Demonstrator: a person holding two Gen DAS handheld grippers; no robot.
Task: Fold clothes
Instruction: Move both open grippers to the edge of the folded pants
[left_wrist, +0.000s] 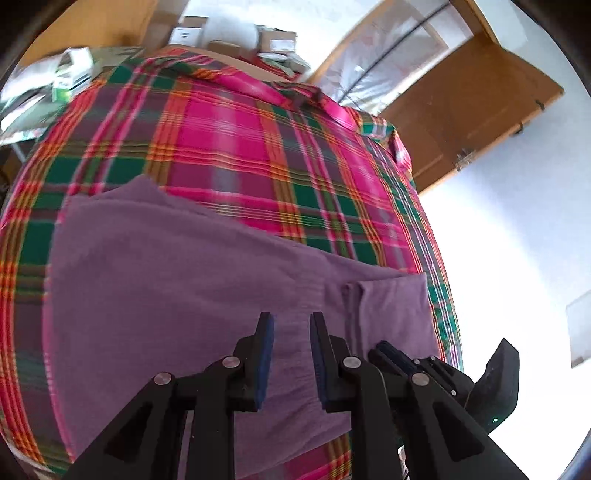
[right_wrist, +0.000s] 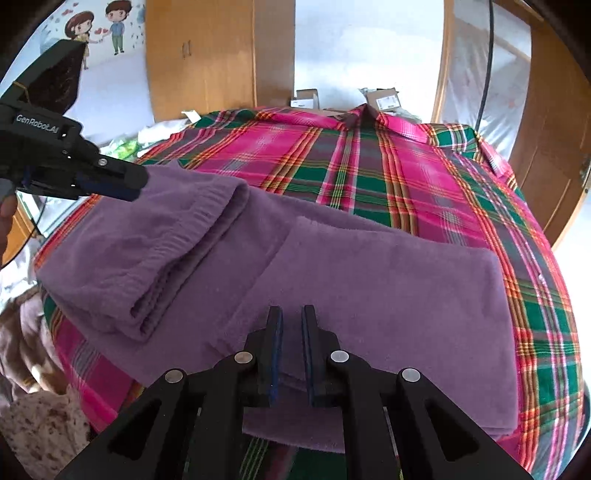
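From my seat the purple garment (right_wrist: 369, 280) reads as soft, matt fleece with a fine nap, ribbed at its folded end toward nine o'clock. The plaid sheet (right_wrist: 369, 166) under it is smooth woven cotton with a slight sheen. Both my left tongs (left_wrist: 291, 354) and right tongs (right_wrist: 291, 347) are matt black plastic, with dull blue rubbery pads (left_wrist: 267, 354) and shiny metal rivets (right_wrist: 340, 356). The wardrobe (right_wrist: 207, 55) at twelve o'clock is smooth wood veneer.
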